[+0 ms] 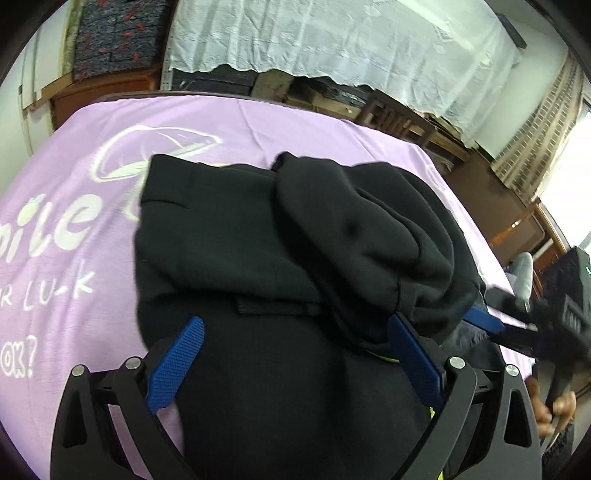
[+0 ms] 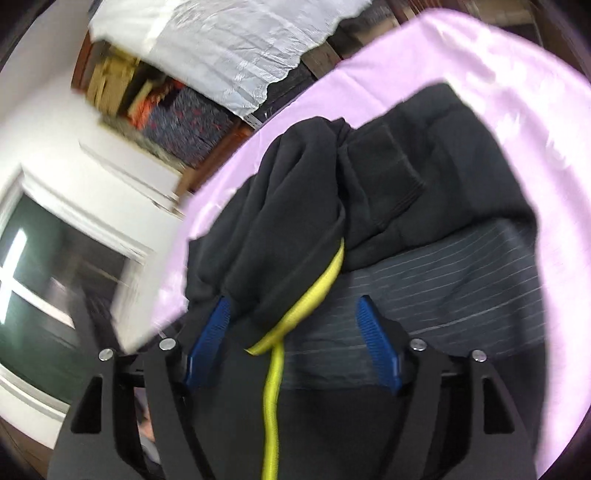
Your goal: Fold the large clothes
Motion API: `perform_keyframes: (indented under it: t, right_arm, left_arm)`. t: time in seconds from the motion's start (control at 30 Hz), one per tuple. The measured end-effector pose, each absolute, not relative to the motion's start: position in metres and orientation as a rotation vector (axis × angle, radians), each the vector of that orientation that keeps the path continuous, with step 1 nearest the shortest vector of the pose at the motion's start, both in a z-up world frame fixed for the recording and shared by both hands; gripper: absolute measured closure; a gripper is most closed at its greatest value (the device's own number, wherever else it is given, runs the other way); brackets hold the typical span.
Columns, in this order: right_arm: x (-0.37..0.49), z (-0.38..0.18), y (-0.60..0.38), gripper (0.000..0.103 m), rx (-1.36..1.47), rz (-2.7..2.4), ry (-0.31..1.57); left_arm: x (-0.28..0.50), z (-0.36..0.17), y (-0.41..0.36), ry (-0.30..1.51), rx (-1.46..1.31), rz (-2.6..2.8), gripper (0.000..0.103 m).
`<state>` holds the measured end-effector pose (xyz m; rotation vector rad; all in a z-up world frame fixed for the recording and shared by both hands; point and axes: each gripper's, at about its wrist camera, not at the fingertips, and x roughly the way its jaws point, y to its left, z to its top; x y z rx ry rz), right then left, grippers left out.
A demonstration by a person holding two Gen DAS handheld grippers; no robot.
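Lilac cloth (image 1: 258, 122) printed with white lettering and a white outline drawing covers the table, and behind it hangs a white lace-edged curtain (image 1: 332, 40) over dark wooden furniture (image 1: 417, 122). A stack of dark patterned fabric (image 1: 114, 33) sits on a wooden shelf at the back left.

A black garment (image 1: 258, 236), thick like a sweatshirt, lies bunched in the middle of the lilac cloth. Its upper layers are folded over into a soft mound toward the right side in the left wrist view. A bright yellow zipper strip (image 2: 275, 373) runs down the garment's front in the right wrist view, and beside it a grey lining with thin pale stripes (image 2: 443, 288) shows where the black fabric is turned back.

The left gripper (image 1: 295, 354) hovers low over the near part of the garment with its blue fingers (image 1: 177, 362) spread wide apart, holding nothing; black fabric fills the gap between them. The right gripper (image 2: 295, 343) is likewise spread wide, released, its blue fingers (image 2: 380, 347) on either side of the yellow zipper strip and just at the edge of the bunched black folds. In the left wrist view the right gripper (image 1: 491, 325) appears blurred at the right edge, beside the garment, with the person's hand (image 1: 554, 410) on its handle.
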<state>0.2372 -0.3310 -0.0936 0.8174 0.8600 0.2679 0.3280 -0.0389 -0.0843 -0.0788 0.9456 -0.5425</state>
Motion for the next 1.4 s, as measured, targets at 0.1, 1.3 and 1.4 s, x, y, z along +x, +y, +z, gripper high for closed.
perform_keyframes:
  t: [0.1, 1.3, 1.4]
  right_arm:
    - [0.248, -0.106, -0.337, 0.034, 0.905, 0.284, 0.863]
    - [0.238, -0.02, -0.338, 0.087, 0.611, 0.302, 0.765]
    - [0.247, -0.038, -0.326, 0.087, 0.593, 0.286, 0.787]
  left_arm:
    - [0.329, -0.089, -0.047, 0.955, -0.056, -0.539, 0.003]
    - [0.305, -0.03, -0.111, 0.797, 0.073, -0.479, 0.049]
    - [0.308, -0.054, -0.122, 0.837, 0.114, -0.468, 0.049]
